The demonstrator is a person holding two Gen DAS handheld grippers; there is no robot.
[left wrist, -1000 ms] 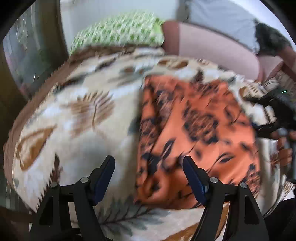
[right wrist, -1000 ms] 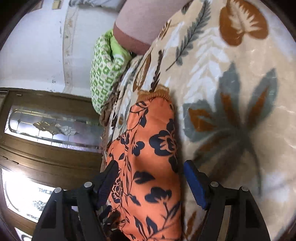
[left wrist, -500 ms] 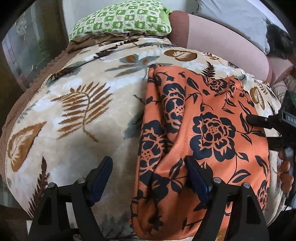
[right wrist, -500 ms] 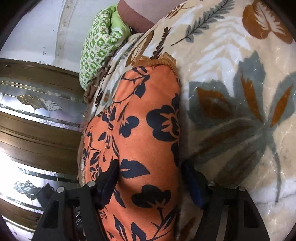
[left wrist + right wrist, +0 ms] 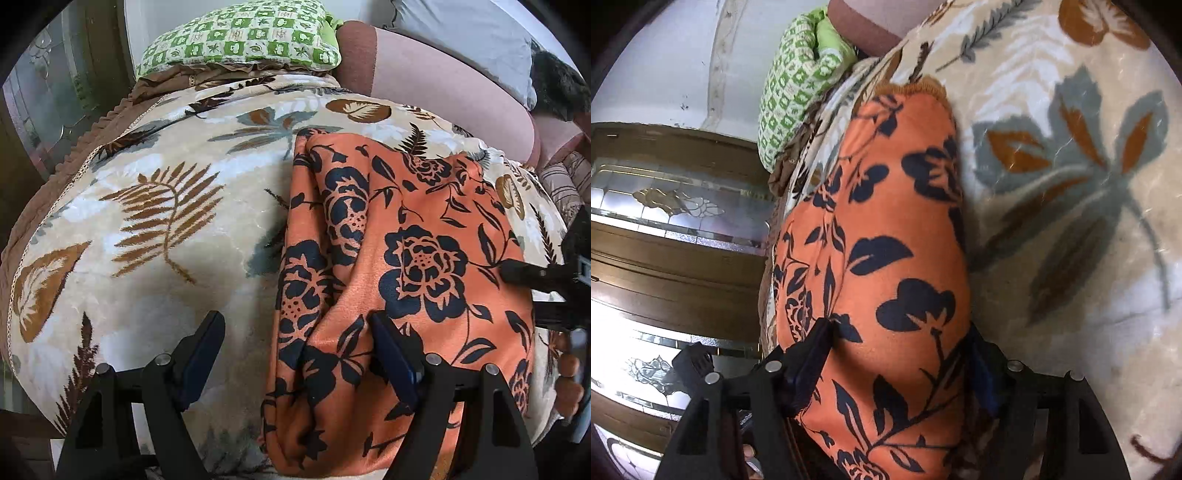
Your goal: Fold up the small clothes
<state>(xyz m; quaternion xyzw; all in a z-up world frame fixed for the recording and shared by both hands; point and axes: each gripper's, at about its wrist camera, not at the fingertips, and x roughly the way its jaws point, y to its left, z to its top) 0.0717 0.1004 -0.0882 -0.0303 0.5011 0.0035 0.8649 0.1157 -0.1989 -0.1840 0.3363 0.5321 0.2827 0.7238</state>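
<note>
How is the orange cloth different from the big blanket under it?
The orange cloth has dark blue flowers; the blanket is cream with brown and grey leaves. The orange cloth is small and lies on top; the blanket is much bigger and spreads out all around it. The orange cloth is bunched into folds along one side; the blanket lies mostly smooth. Both are soft fabrics printed with plants.

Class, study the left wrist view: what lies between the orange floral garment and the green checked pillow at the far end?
Between the orange floral garment and the green checked pillow, the left wrist view shows only the leaf-print blanket and its brown frilled edge; nothing else rests there.
</note>
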